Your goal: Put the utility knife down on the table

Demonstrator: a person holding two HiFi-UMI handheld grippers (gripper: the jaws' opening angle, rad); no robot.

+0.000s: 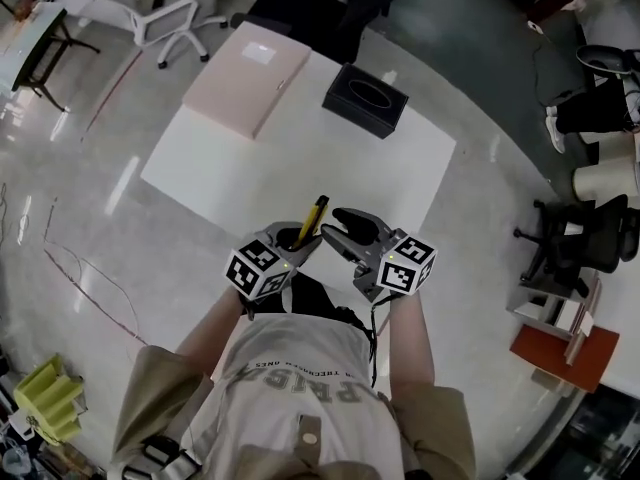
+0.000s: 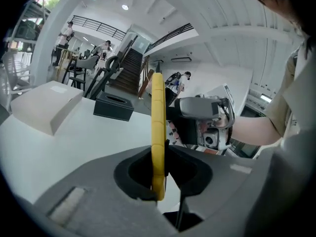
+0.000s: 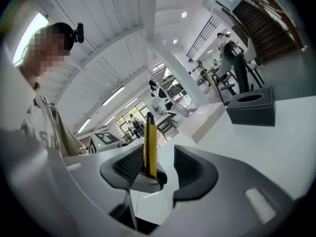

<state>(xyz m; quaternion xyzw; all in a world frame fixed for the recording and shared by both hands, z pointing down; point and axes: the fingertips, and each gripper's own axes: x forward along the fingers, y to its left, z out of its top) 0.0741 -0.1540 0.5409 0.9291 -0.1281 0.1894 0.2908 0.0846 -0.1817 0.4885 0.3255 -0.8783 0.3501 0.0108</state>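
Note:
The utility knife (image 1: 317,215) is yellow with a black tip. It stands upright over the near edge of the white table (image 1: 300,148), and my left gripper (image 1: 300,236) is shut on its lower end. In the left gripper view the knife (image 2: 157,127) rises straight up from between the jaws of the left gripper (image 2: 159,154). My right gripper (image 1: 335,228) is close on the right with its jaws pointing at the knife. In the right gripper view the knife (image 3: 149,147) shows in the gap of the right gripper (image 3: 160,157), near one jaw. That gripper is open and its pads do not press on the knife.
A flat pink box (image 1: 248,80) lies at the table's far left and a black tissue box (image 1: 365,98) at the far middle. A black office chair (image 1: 585,238) stands to the right on the floor and a white chair (image 1: 170,13) at the far left.

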